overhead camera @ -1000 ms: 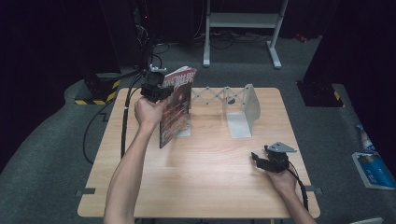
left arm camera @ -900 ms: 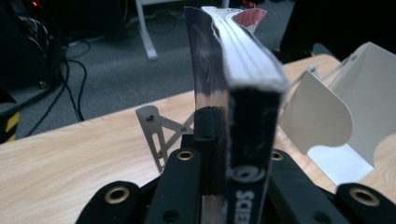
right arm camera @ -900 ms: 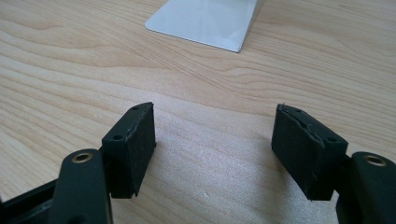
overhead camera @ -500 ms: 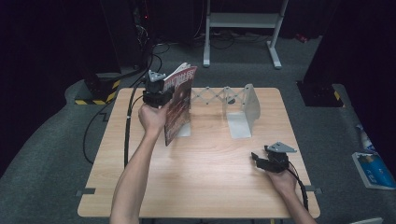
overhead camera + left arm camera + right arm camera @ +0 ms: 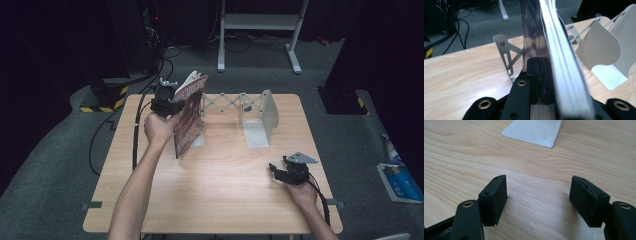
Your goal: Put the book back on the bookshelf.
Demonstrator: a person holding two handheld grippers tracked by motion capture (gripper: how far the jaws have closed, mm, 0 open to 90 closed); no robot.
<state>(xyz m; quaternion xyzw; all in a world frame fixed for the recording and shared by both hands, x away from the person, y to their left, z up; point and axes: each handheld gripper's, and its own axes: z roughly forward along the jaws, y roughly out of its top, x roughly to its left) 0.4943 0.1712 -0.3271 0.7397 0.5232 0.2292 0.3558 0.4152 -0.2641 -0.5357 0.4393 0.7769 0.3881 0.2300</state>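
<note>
A thick book with a dark red cover point(image 5: 190, 115) stands tilted on the wooden table point(image 5: 220, 195), by the left end of a white expanding book rack point(image 5: 260, 112). My left gripper point(image 5: 172, 106) is shut on the book's upper left edge. Its jaws have just eased a touch, with the book still between them. In the left gripper view the book point(image 5: 559, 62) runs up between the jaws of my left gripper point(image 5: 546, 82), and one black finger point(image 5: 534, 67) presses on the cover. My right gripper point(image 5: 274, 169) rests open at the table's front right. Bare wood lies between its pads point(image 5: 539, 200).
The rack's right end plate point(image 5: 599, 50) and left end plate point(image 5: 504, 50) stand on the table's far half. Its flat base point(image 5: 534, 131) lies ahead of the right gripper. Cables point(image 5: 135, 140) trail off the table's left side. Black stands and a white frame point(image 5: 260, 30) are behind the table.
The left forearm has swung slightly to the right while the book has barely shifted. The right hand has stayed still.
</note>
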